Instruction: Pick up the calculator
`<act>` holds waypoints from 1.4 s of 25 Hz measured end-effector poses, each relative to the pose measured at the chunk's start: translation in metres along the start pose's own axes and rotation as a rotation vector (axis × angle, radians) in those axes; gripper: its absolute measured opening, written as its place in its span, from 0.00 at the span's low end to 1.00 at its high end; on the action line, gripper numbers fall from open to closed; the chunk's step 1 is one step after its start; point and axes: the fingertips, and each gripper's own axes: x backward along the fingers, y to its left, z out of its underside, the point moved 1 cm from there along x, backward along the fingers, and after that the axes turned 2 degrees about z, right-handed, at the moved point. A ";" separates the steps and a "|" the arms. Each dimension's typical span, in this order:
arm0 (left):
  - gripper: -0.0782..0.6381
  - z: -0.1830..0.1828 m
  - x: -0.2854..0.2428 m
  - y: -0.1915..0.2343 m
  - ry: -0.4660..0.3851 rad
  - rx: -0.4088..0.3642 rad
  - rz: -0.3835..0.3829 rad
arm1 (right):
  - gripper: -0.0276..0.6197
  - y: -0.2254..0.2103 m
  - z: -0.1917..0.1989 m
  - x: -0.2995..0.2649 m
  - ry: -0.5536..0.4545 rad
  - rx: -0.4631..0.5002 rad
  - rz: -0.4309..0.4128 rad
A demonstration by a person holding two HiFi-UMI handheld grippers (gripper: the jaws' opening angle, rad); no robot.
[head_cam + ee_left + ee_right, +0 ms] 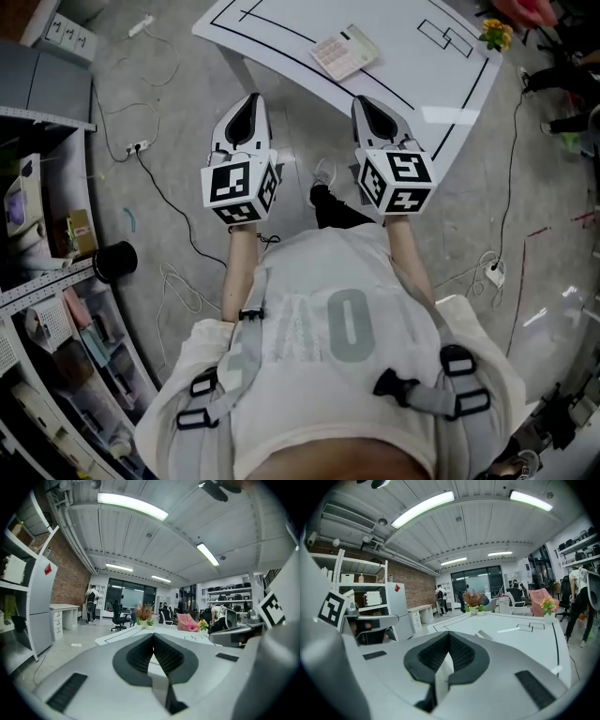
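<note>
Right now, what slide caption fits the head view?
Shut left gripper and shut right gripper held before a white line-marked table with a beige rectangular calculator.

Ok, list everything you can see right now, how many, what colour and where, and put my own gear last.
table: one, white with black lines, ahead of the person
calculator: one, beige, on the table, beyond both grippers
flowers: one bunch, yellow, table's right corner
shelves: one unit, grey, left edge
cylinder: one, black, beside the shelves
left power strip: one, white, floor at left
right power strip: one, white, floor at right
left gripper: one, white, shut, empty
right gripper: one, white, shut, empty
</note>
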 end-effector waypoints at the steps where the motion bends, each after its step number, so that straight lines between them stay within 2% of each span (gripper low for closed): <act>1: 0.14 -0.011 -0.024 0.003 -0.009 -0.001 0.005 | 0.05 -0.013 -0.013 -0.016 -0.004 0.001 0.003; 5: 0.14 -0.048 -0.115 0.010 -0.026 -0.016 0.052 | 0.05 -0.059 -0.049 -0.077 0.004 -0.014 -0.001; 10: 0.14 -0.076 -0.195 -0.002 -0.036 -0.054 0.125 | 0.05 -0.102 -0.070 -0.121 -0.025 -0.043 0.024; 15: 0.14 -0.067 -0.210 -0.021 0.008 -0.086 0.190 | 0.05 -0.110 -0.077 -0.116 -0.065 -0.070 0.099; 19: 0.14 -0.039 -0.247 -0.062 0.064 -0.092 0.274 | 0.05 -0.148 -0.053 -0.111 -0.074 -0.129 0.147; 21: 0.14 -0.036 -0.262 -0.081 0.067 -0.100 0.333 | 0.05 -0.162 -0.047 -0.106 -0.083 -0.157 0.191; 24: 0.14 -0.062 -0.275 -0.097 0.045 -0.107 0.409 | 0.05 -0.167 -0.072 -0.096 -0.101 -0.164 0.253; 28: 0.14 -0.096 -0.326 -0.147 0.049 -0.112 0.494 | 0.05 -0.227 -0.116 -0.091 -0.114 -0.174 0.332; 31: 0.14 -0.102 -0.351 -0.171 0.045 -0.146 0.564 | 0.05 -0.255 -0.124 -0.090 -0.125 -0.185 0.405; 35: 0.14 -0.104 -0.370 -0.173 0.038 -0.166 0.640 | 0.05 -0.266 -0.126 -0.096 -0.127 -0.212 0.486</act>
